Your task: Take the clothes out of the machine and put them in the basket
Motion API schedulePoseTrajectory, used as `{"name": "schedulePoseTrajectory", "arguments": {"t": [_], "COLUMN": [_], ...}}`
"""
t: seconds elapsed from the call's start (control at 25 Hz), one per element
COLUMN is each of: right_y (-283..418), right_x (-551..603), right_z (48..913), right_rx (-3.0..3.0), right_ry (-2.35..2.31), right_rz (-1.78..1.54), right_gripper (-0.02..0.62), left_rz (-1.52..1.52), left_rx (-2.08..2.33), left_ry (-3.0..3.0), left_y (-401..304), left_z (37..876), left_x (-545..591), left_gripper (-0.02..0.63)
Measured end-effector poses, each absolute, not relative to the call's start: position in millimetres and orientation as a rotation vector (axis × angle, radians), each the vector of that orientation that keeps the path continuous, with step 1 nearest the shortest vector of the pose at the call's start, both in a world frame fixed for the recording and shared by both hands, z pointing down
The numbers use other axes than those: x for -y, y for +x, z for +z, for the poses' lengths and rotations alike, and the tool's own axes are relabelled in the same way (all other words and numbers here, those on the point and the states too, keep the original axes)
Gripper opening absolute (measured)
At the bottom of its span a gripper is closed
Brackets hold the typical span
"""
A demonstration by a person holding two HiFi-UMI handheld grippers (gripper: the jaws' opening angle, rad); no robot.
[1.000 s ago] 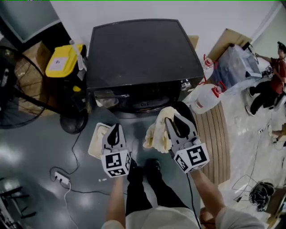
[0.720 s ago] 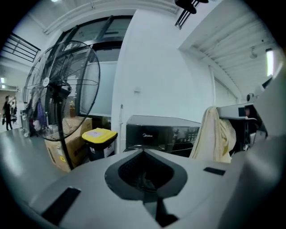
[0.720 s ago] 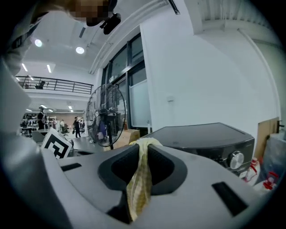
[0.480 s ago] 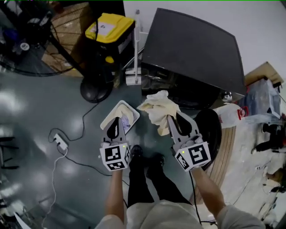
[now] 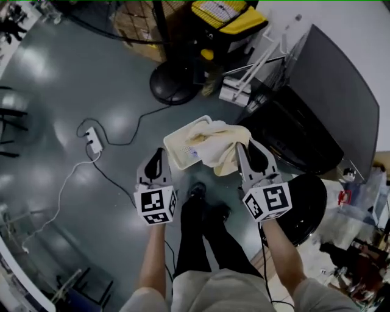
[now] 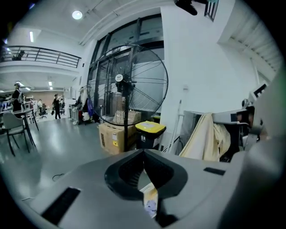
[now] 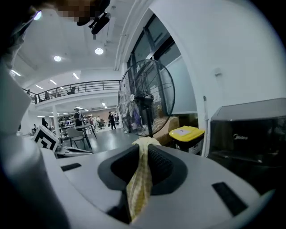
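Observation:
In the head view my right gripper (image 5: 244,148) is shut on a pale yellow cloth (image 5: 217,142), which hangs bunched over the right end of the white basket (image 5: 174,144) on the floor. The right gripper view shows the cloth (image 7: 140,180) pinched between the black pads of that gripper (image 7: 144,150). My left gripper (image 5: 159,153) hovers just left of the basket, jaws shut and holding nothing. In the left gripper view, the jaw tips of that gripper (image 6: 144,153) meet, with the hanging cloth (image 6: 206,137) off to the right. The black washing machine (image 5: 329,102) stands at the right.
The machine's round door (image 5: 303,208) hangs open beside my right arm. A floor fan's base (image 5: 173,91) and a yellow-lidded bin (image 5: 230,14) stand beyond the basket. A power strip (image 5: 93,139) with cables lies at left. The person's shoes (image 5: 198,193) are just behind the basket.
Both grippers have swung left, away from the machine's opening. The right one carried the cloth along, and it now hangs over the basket instead of in front of the machine.

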State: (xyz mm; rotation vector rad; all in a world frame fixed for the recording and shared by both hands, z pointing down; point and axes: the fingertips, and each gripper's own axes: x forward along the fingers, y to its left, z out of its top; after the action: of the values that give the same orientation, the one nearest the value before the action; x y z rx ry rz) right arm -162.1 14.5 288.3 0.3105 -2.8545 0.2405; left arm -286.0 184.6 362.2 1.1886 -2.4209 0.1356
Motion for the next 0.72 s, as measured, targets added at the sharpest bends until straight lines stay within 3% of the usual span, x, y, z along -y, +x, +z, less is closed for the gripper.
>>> {"name": "schedulePoseTrajectory", "arguments": {"t": [0.32,0.72], "right_y": [-231.5,-269.1], "right_x": [-90.0,-108.0], "right_z": [389.4,572.1], "right_rx": [2.739,2.534], "right_ry": [0.058,0.028], "right_rz": [0.269,0.309], "right_gripper": [0.075,0.077], "left_rz": [0.103,0.108], "left_rx": [2.442,2.389], "left_ry": [1.056,0.977], "left_y": [-327.4,-334.6], "left_z": [416.1,511.7], "left_x": [-234.0,-265.7], "left_gripper": [0.02,0.02]}}
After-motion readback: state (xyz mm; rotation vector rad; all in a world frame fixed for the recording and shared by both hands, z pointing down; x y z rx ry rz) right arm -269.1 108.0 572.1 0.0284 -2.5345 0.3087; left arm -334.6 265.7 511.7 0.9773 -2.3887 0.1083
